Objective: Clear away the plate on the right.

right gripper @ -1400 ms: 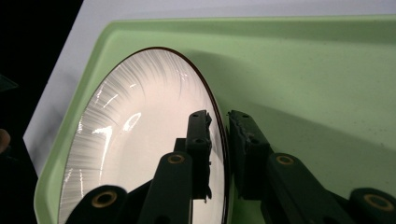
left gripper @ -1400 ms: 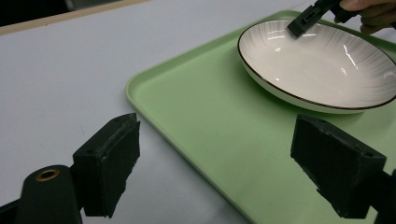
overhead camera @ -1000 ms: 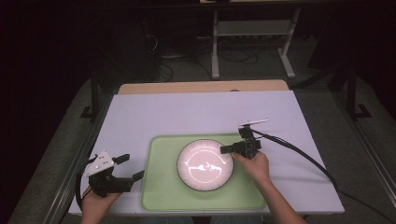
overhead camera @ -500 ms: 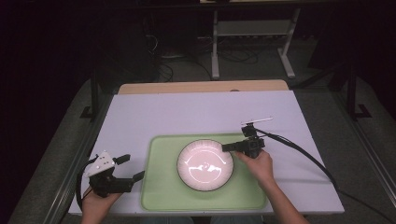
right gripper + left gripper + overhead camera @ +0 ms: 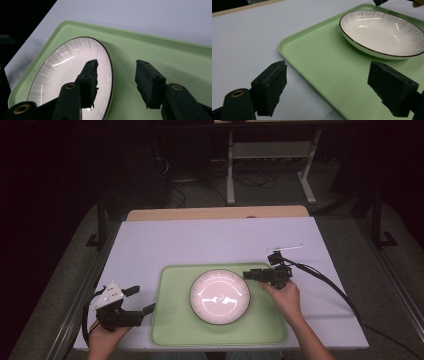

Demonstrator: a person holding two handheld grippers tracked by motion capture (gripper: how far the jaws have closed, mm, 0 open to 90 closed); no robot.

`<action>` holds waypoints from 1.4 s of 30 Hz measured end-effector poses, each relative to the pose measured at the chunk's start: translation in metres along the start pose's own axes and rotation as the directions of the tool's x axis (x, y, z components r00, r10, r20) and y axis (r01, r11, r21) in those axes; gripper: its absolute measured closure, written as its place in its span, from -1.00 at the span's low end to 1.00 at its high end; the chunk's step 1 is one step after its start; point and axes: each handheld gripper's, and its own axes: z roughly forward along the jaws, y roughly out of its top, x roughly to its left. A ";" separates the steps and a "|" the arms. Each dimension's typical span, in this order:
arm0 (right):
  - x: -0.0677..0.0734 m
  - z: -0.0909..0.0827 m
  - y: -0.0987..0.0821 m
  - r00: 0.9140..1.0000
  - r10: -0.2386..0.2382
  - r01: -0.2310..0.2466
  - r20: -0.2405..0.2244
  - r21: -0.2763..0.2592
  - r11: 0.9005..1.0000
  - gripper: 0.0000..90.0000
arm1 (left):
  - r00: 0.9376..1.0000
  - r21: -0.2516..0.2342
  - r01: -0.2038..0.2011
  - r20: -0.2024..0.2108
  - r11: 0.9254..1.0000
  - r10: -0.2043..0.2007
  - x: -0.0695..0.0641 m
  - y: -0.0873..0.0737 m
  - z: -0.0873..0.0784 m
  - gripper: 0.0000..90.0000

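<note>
**Right gripper straddling plate rim, left idle at tray edge**

Dark room, white table [image 5: 210, 240] under a lamp, metal stand legs behind it.

Right gripper [image 5: 116, 77]: jaws apart, one pad over the plate's [image 5: 219, 296] inner slope, the other over the bare tray beside it, so the dark rim line runs up the gap between them. Nothing clamped; cannot tell whether either pad touches the china. In the high view the right gripper [image 5: 254, 275] sits at the plate's upper right edge, hand [image 5: 284, 295] behind it, cable trailing off to the right.

Left gripper [image 5: 329, 87]: jaws wide apart, holding nothing. One pad hangs over the white table, the other over the green tray [image 5: 317, 62], the tray's near corner edge between them. In the high view the left gripper [image 5: 141, 300] is just beside the tray's left edge, well apart from the plate.

Plate is white with a ribbed inside and a thin dark rim, lying flat near the middle of the tray [image 5: 172, 320], slightly toward the far side.

Likely step: pinching the plate rim with the right gripper. To do it well, seat the rim deep between the pads before closing, keep the inner pad low on the glazed slope, and close squarely; a shallow bite on smooth china could slip. A thin metal rod [image 5: 285, 248] lies on the table beyond the right gripper, untouched.
</note>
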 end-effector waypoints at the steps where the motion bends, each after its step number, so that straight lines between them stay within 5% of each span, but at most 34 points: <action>1: 0.000 -0.002 0.000 1.000 -0.009 0.009 0.000 -0.008 1.000 0.11 | 1.000 -0.001 0.000 0.000 1.000 0.000 0.000 0.000 0.000 -0.66; 9: 0.003 -0.016 0.002 0.996 -0.080 0.082 0.029 -0.074 0.994 -0.04 | 1.000 0.001 0.001 -0.001 1.000 -0.001 0.000 0.000 0.000 -0.66; 15: 0.005 -0.027 0.001 0.985 -0.165 0.169 0.046 -0.118 0.979 -0.17 | 1.000 0.003 0.002 -0.001 1.000 -0.002 0.001 0.000 0.001 -0.66; 23: 0.005 -0.049 -0.005 0.962 -0.245 0.265 0.122 -0.192 0.945 -0.36 | 1.000 0.010 0.004 0.000 1.000 -0.004 0.000 -0.001 0.002 -0.66; 35: 0.006 -0.075 -0.013 0.931 -0.293 0.339 0.217 -0.221 0.915 -0.58 | 1.000 0.012 0.001 0.000 1.000 -0.001 0.000 0.000 0.003 -0.66; 42: 0.007 -0.087 -0.018 0.909 -0.338 0.396 0.245 -0.248 0.884 -0.60 | 1.000 0.010 0.001 -0.001 1.000 -0.001 0.000 0.000 0.002 -0.66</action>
